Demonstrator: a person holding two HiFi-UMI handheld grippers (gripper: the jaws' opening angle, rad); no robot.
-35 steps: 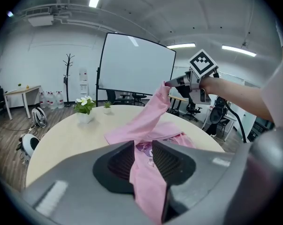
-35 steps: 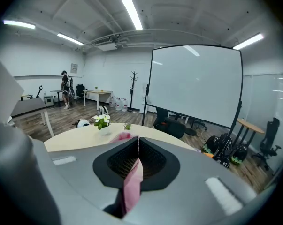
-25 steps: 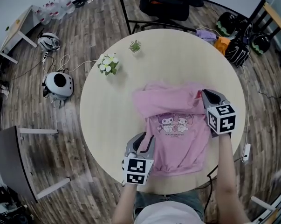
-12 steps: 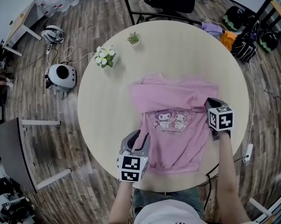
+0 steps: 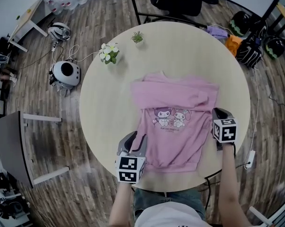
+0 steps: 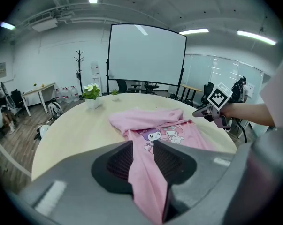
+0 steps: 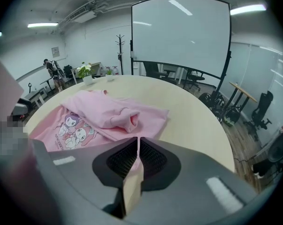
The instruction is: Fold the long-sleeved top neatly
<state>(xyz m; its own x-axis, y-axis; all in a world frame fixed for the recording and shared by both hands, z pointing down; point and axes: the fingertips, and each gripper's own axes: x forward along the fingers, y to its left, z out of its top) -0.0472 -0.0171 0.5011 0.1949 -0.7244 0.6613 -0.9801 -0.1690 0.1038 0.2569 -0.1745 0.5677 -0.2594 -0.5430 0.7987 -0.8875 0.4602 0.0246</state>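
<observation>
On table, left tool clamps pink top; right tool closed.

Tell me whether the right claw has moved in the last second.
Yes. Against the table, the right claw has pulled back from the top's far right corner toward the near edge, and is now beside the top's right side.
</observation>
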